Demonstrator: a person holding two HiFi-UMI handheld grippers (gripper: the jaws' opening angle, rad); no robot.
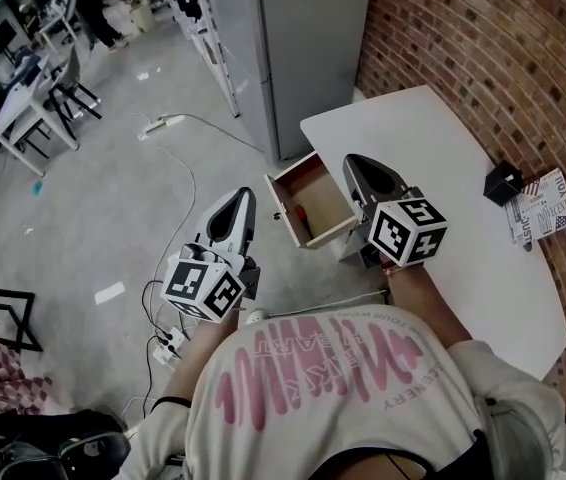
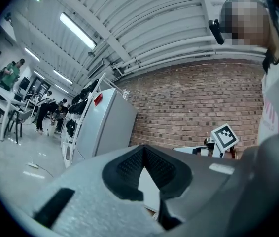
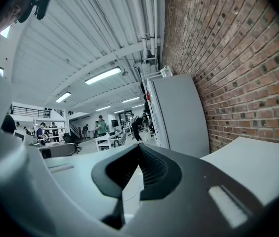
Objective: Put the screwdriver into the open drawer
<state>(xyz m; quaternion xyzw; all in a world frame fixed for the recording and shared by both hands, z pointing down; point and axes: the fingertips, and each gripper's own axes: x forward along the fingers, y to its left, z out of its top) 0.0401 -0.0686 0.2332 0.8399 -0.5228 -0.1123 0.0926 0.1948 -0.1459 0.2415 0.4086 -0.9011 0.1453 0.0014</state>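
A wooden drawer [image 1: 285, 230] stands pulled out from the white table's [image 1: 443, 138] left edge. Inside it lies a small red object [image 1: 303, 212], which looks like the screwdriver. My right gripper [image 1: 355, 160] hovers over the table just right of the drawer, its jaws shut with nothing between them; the right gripper view shows its pads [image 3: 149, 168] closed together. My left gripper [image 1: 244, 194] hangs over the floor left of the drawer, also shut and empty, its pads [image 2: 129, 168] meeting in the left gripper view.
A tall grey cabinet [image 1: 303, 48] stands beyond the table against the brick wall [image 1: 483, 38]. A black box [image 1: 503, 182] and a printed booklet [image 1: 541, 206] lie at the table's right edge. Cables and a power strip [image 1: 168, 343] lie on the floor. People work at desks far off.
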